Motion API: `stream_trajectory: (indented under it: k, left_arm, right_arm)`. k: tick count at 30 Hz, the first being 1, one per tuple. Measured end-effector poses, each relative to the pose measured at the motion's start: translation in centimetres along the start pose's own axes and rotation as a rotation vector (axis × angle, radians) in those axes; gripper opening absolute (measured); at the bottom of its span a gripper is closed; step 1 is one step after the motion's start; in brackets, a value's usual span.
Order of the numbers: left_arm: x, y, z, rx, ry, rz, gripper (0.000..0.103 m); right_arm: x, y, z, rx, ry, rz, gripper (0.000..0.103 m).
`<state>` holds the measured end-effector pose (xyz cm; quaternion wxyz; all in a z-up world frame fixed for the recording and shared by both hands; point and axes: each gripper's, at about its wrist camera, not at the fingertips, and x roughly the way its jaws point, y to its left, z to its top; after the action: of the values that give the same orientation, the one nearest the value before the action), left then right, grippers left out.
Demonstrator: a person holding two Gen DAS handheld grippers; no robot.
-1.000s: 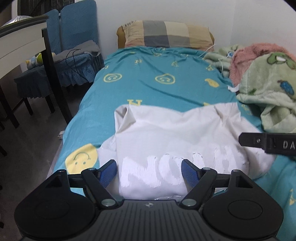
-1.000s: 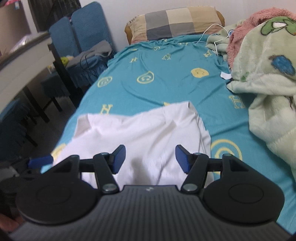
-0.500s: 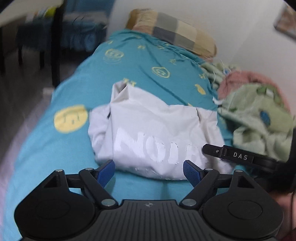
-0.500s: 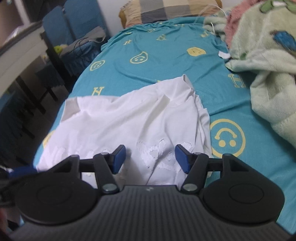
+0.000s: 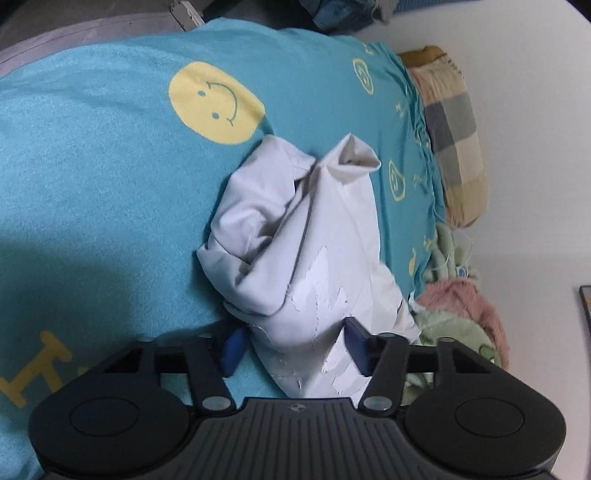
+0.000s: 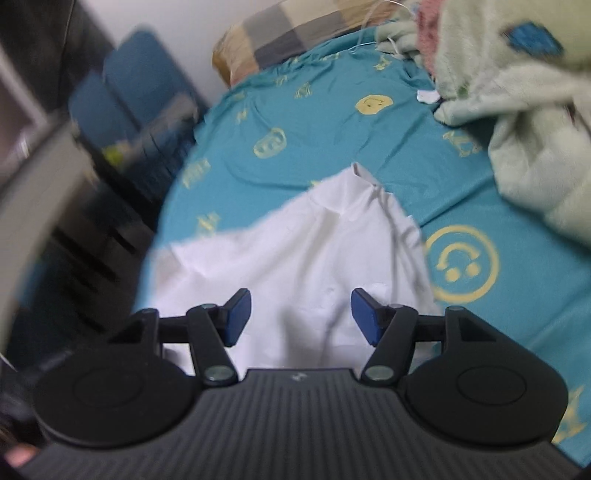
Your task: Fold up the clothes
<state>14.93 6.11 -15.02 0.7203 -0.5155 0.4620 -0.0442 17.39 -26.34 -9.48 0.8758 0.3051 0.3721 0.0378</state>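
Observation:
A white shirt (image 5: 314,229) with a white print lies bunched on the teal smiley sheet (image 5: 92,147). My left gripper (image 5: 295,347) is rolled on its side at the shirt's near end. Its jaws are closing, and a thick fold of the cloth fills the gap between the blue pads (image 5: 232,350). In the right wrist view the same shirt (image 6: 295,251) spreads out under my right gripper (image 6: 300,316). That gripper hovers open above the cloth, with nothing pinched between its fingers.
A checked pillow (image 6: 288,33) lies at the head of the bed. A pale green fleece blanket (image 6: 517,110) and a pink one (image 5: 465,295) are heaped along one side. Blue chairs (image 6: 140,85) and a desk (image 6: 33,166) stand beside the bed.
My left gripper has rolled far over and dropped to the shirt's end, and its jaws have narrowed around the cloth. The shirt is more bunched. The right gripper has tilted slightly.

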Motion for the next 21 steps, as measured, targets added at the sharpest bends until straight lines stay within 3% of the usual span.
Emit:
stream_trajectory:
  k: [5, 9, 14, 21]
  left_arm:
    - [-0.1, -1.2, -0.3, 0.089, -0.042, -0.003, 0.025]
    - [-0.4, -2.7, -0.7, 0.152, -0.067, -0.008, 0.021]
    - [-0.7, -3.8, -1.1, 0.191, -0.08, -0.007, 0.02]
    - [-1.0, -4.3, -1.3, 0.224, -0.079, -0.004, 0.02]
  right_arm:
    - [0.0, -0.2, -1.4, 0.281, 0.083, 0.245, 0.064]
    - [2.5, -0.7, -4.3, 0.507, 0.202, 0.395, 0.063]
    - [4.9, -1.2, -6.5, 0.623, 0.268, 0.402, 0.063]
    - [6.2, -2.3, -7.1, 0.701, 0.254, 0.402, 0.064]
